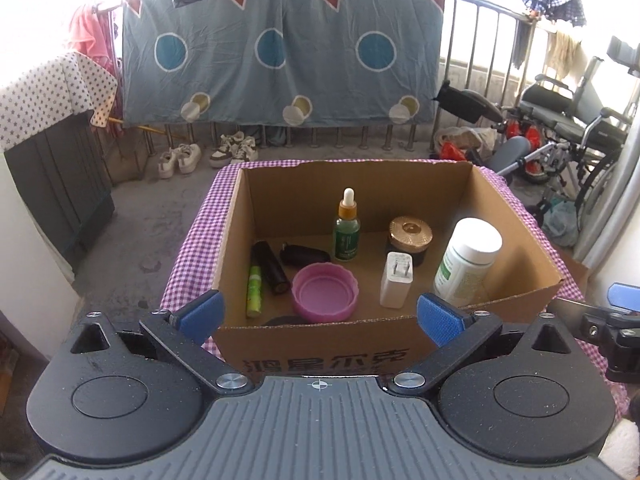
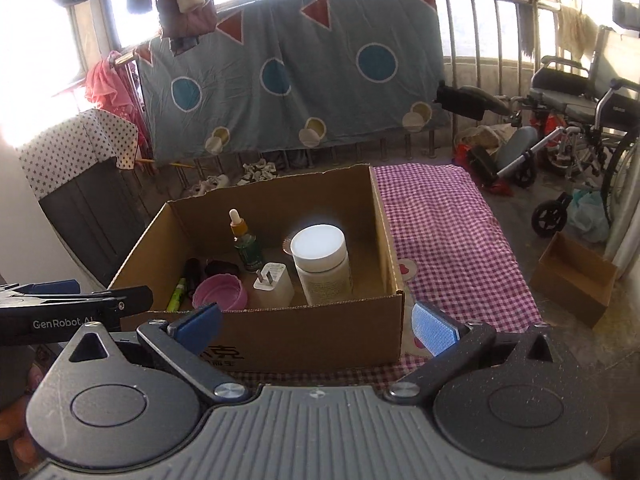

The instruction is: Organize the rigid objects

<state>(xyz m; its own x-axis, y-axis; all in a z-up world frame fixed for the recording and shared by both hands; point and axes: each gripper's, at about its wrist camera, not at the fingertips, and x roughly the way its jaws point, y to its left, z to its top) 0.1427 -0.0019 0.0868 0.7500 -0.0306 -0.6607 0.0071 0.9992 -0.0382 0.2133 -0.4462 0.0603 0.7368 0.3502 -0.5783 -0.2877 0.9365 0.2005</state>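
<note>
The cardboard box (image 1: 320, 344) sits on a purple-and-white checked cloth (image 2: 452, 224), and everything the task concerns is inside it. The left gripper (image 1: 320, 316) hangs just short of the box's near wall, its blue pads (image 1: 202, 314) spread as wide as they go with nothing between them but that wall's top edge; no object is touched. Beyond the near wall, on the box floor, a pink scalloped lid (image 1: 325, 291) lies open side up, with a white plug adapter (image 1: 396, 280) standing to its right and a white-capped supplement bottle (image 1: 466, 258) standing further right, near the box's right wall. Left of the lid lie a green tube (image 1: 254, 291) and a black cylinder (image 1: 271, 268), side by side; a dark pouch-like item (image 1: 304, 255) lies behind the lid. Toward the box's back wall stand a green dropper bottle (image 1: 347, 226) and a gold-lidded jar (image 1: 410, 238). The right gripper (image 2: 316, 328) also hovers before the box's near wall, toward its right corner, jaws fully apart and empty, the white bottle standing straight ahead inside. A small empty-looking carton (image 2: 572, 280) rests on the floor, well to the right of the box.
</note>
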